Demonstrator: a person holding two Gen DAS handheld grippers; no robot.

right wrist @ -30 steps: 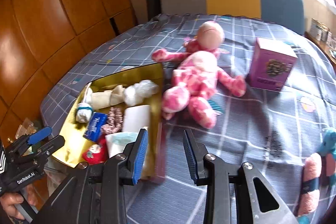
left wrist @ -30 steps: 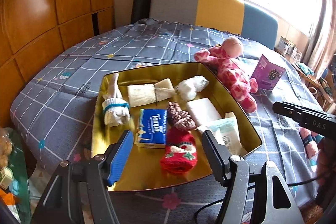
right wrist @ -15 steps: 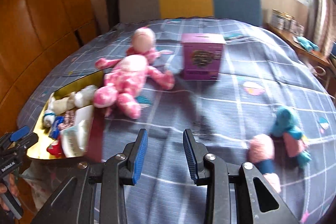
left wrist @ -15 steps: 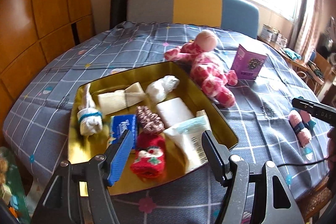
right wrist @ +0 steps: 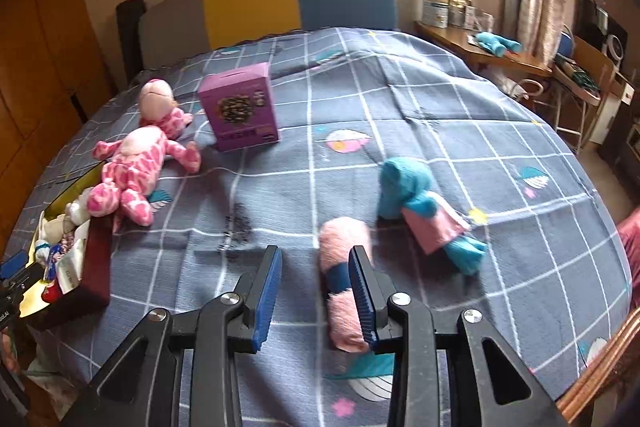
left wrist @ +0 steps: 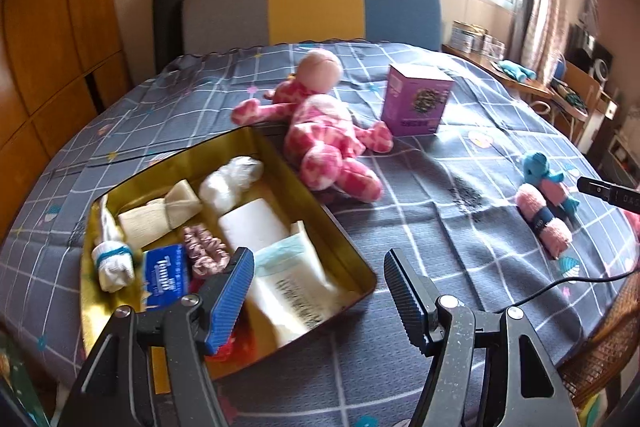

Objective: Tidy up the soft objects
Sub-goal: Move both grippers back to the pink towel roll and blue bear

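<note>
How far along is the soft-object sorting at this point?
Done: socks, tissue packs and a scrunchie lie in the gold metal tray. In hand: nothing; both jaws stand open and empty. Left on the bedspread: pink spotted plush, rolled pink towel, blue plush elephant.

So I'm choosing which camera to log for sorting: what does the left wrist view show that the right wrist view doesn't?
Only the left wrist view shows the gold tray's contents clearly: blue tissue pack, scrunchie, white sock roll. Only the right wrist view shows the right gripper open, close over the pink rolled towel. Both show the pink plush toy, purple box and blue plush toy.
</note>
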